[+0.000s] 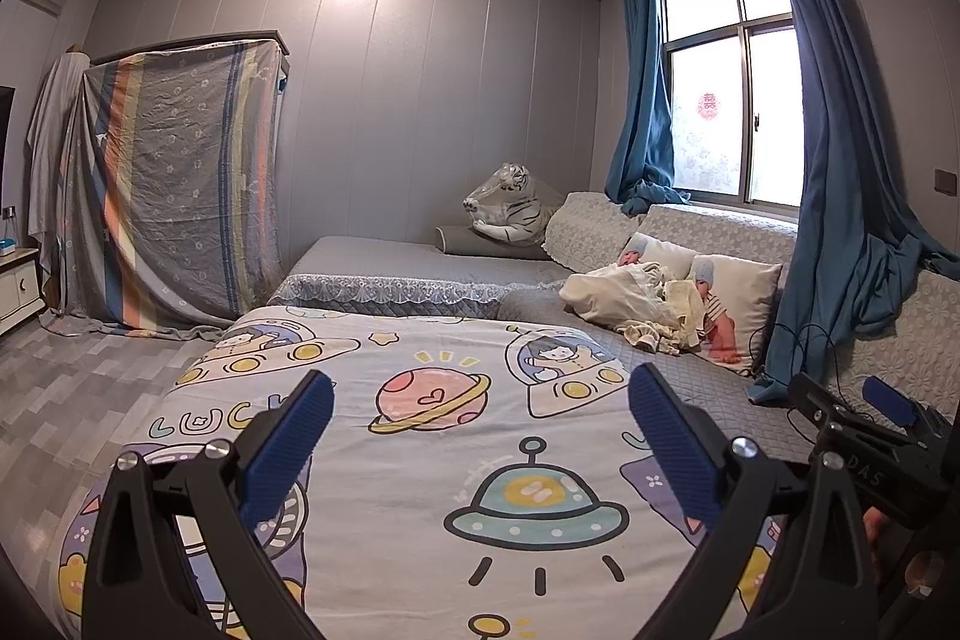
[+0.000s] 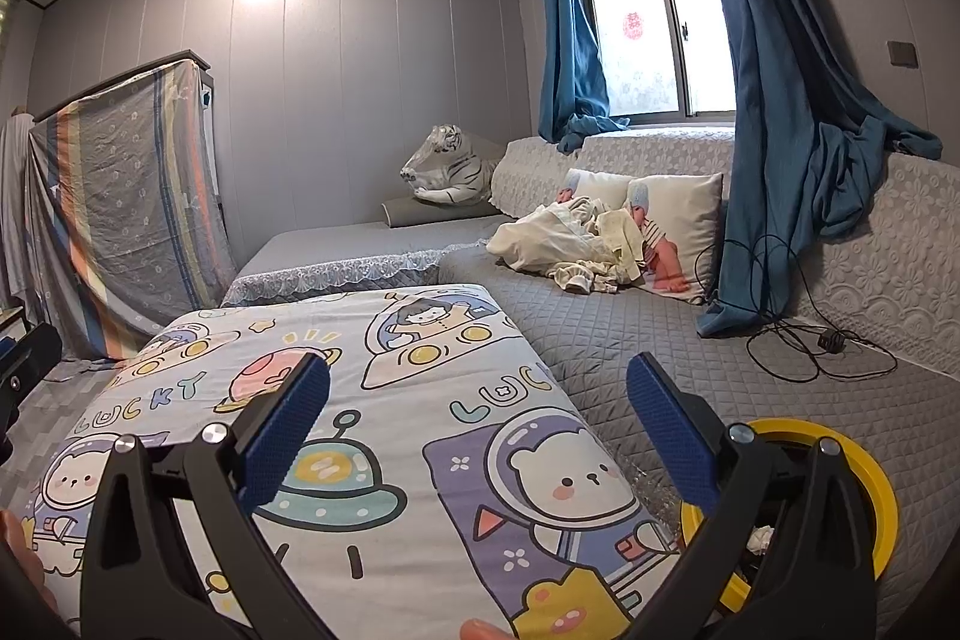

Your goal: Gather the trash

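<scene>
A yellow-rimmed trash bin (image 2: pixel 864 490) sits on the grey quilt at the lower right of the right wrist view, partly behind my right finger; a white crumpled scrap (image 2: pixel 761 538) lies inside it. My right gripper (image 2: pixel 477 388) is open and empty above the cartoon space-print blanket (image 2: pixel 420 400). My left gripper (image 1: pixel 480 394) is open and empty over the same blanket (image 1: pixel 456 460). The right gripper's body (image 1: pixel 864 436) shows at the right edge of the left wrist view. No loose trash is visible on the blanket.
A pile of cream clothes (image 2: pixel 576 244) and pillows (image 2: pixel 678 214) lie on the grey quilted bed. A black cable with charger (image 2: pixel 831 340) lies near the blue curtain (image 2: pixel 774 100). A plush tiger (image 1: pixel 510 208) sits at the far end. A striped sheet drapes a wardrobe (image 1: pixel 174 184).
</scene>
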Demonstrator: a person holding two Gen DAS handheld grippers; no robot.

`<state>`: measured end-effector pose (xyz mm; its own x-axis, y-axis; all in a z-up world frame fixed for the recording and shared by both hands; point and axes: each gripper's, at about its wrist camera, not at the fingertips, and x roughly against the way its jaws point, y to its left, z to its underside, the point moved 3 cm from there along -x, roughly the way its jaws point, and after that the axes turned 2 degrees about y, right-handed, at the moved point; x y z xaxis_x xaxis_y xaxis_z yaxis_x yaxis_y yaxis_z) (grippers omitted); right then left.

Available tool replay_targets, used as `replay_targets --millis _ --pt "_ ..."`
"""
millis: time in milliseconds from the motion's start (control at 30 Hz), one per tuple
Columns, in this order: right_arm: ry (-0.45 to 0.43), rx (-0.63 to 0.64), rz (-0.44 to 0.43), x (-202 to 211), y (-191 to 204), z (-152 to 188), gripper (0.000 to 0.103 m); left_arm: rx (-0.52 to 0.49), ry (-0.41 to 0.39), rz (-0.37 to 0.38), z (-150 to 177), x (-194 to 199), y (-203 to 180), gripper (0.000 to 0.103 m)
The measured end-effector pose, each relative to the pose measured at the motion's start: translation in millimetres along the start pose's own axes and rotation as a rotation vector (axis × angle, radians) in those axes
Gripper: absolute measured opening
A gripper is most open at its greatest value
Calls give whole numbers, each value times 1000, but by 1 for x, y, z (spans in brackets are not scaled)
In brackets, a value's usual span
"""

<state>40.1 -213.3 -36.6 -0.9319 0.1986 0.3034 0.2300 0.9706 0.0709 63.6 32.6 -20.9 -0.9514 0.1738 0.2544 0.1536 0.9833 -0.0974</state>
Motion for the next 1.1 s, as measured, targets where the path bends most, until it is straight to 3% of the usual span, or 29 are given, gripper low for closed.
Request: replay_targets --millis 1100 --pt "25 -20 10 -3 -4 5 95 -19 28 22 7 -8 -12 95"
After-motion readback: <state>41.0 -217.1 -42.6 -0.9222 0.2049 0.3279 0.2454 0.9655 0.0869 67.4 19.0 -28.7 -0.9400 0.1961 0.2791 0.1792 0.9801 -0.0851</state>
